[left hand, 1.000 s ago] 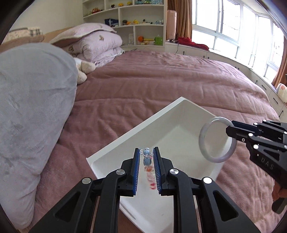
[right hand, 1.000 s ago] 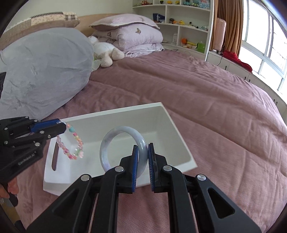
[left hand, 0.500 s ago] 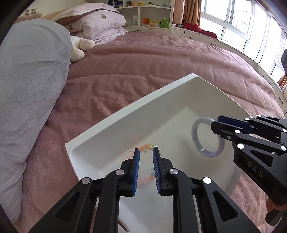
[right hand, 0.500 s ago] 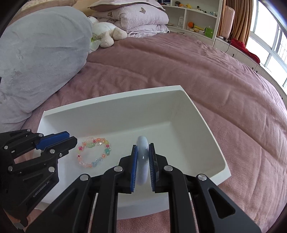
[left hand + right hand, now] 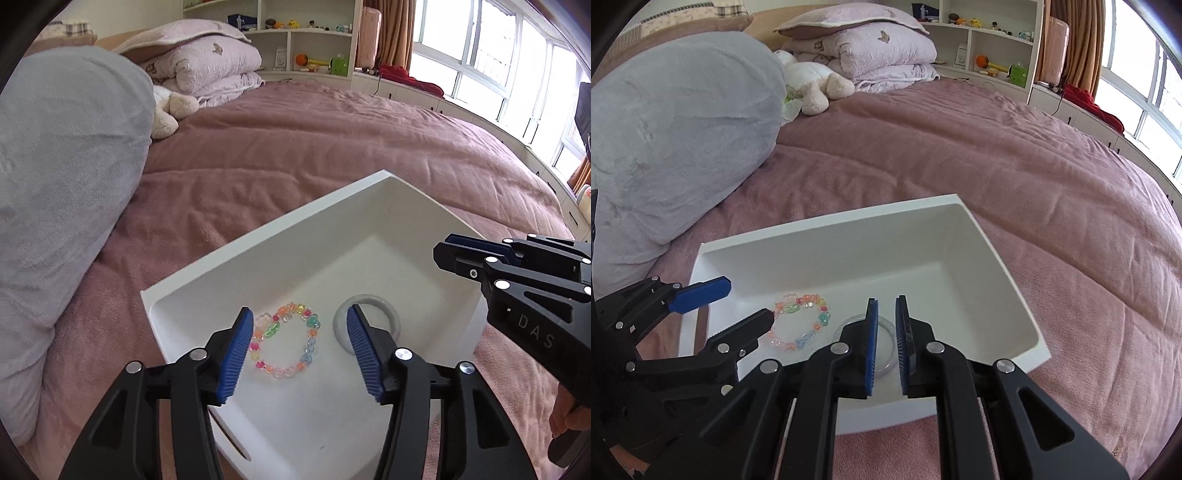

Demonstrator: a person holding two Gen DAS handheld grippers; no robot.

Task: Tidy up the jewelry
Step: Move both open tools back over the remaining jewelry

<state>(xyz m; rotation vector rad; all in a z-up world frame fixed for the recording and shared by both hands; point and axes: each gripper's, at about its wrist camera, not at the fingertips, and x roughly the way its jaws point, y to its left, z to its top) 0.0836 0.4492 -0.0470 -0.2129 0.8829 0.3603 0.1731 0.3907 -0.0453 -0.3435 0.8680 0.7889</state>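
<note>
Now the beaded bracelet and pale bangle lie side by side in the white tray; left gripper fingers spread wide, right gripper fingers slightly apart, both empty.

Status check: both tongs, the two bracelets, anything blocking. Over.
Left tongs open, empty. Right tongs slightly parted, empty. Beaded bracelet and pale bangle flat in white tray, side by side. Nothing blocking.

Both jaws parted; beaded bracelet and bangle dropped into tray.
</note>
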